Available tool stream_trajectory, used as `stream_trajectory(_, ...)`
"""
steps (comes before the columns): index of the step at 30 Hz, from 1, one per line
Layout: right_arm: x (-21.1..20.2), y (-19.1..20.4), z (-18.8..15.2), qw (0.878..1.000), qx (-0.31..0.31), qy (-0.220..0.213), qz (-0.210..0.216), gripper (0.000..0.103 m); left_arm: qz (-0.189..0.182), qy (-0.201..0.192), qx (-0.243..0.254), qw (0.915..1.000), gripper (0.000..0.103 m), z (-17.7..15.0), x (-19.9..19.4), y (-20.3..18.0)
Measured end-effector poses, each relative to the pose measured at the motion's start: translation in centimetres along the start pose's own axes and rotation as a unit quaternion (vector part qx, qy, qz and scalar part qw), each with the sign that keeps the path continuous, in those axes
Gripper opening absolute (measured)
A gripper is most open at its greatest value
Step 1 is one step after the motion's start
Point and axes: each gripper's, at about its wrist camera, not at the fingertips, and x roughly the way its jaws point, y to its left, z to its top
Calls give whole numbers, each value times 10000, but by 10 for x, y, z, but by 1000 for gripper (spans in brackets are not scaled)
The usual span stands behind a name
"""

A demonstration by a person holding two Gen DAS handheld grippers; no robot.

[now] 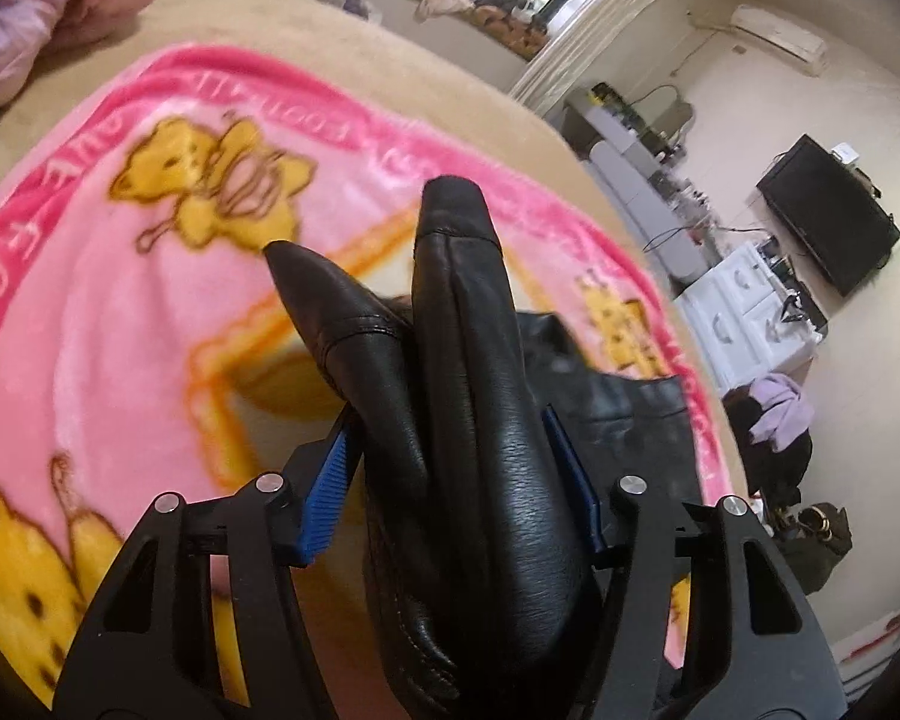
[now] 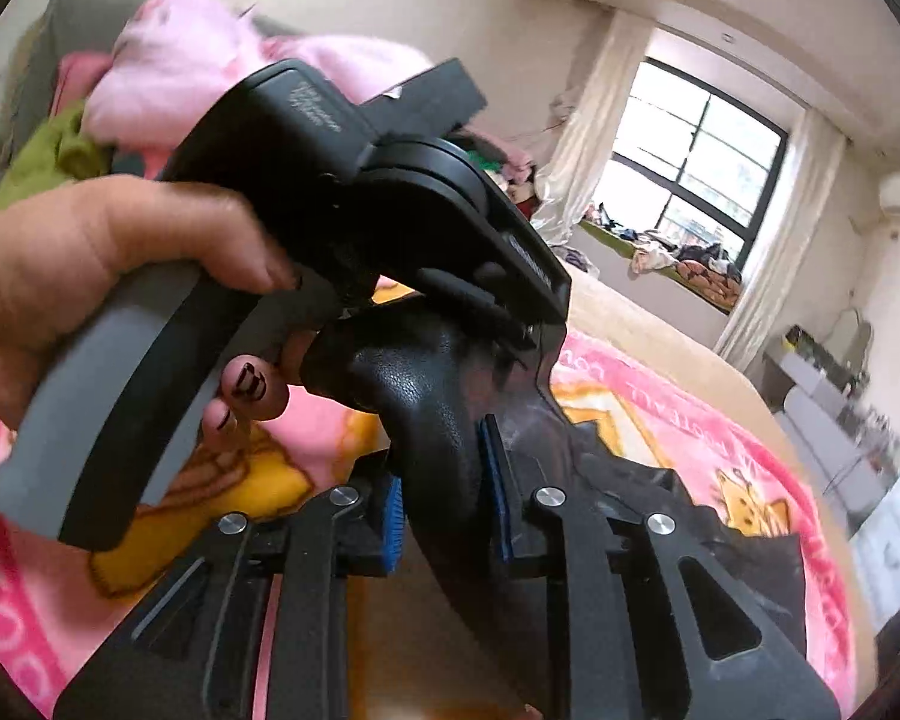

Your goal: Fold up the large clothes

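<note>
Leather jacket (image 1: 486,420), black, thick & slick-looking, is bunched above the pink blanket (image 1: 120,312) w/ left gripper (image 1: 450,468) and right gripper (image 2: 444,510) both clamped on folds; probably heavy, so grip seams.

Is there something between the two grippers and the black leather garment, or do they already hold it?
Nothing stands between them. The left gripper has a thick bunch of the leather garment between its blue pads, and the right gripper is shut on another fold of it, above the pink blanket.
</note>
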Motion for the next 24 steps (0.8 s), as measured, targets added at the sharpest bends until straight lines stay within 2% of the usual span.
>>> stream_trajectory(6, -39, -68, -5, 9952, 900, -349, -157, 17, 30, -161, 526, 9985, 57, 8, -1, -81)
stream_trajectory(13, -78, -140, -35, 9809, 1844, -545, -297, 15, 17, 6, 1167, 9932, 59, -4, 25, -172)
stream_trajectory(17, -94, -171, -65, 9695, 2343, -591, -414, 14, -25, 121, 1440, 9895, 61, -17, 42, -208)
stream_trajectory(21, -115, -182, -93, 9560, 2840, -575, -465, 14, 12, 242, 1779, 9837, 61, -32, 64, -243)
stream_trajectory(24, -126, -193, -112, 9468, 3126, -526, -557, 14, -48, 414, 1840, 9820, 61, -39, 82, -259)
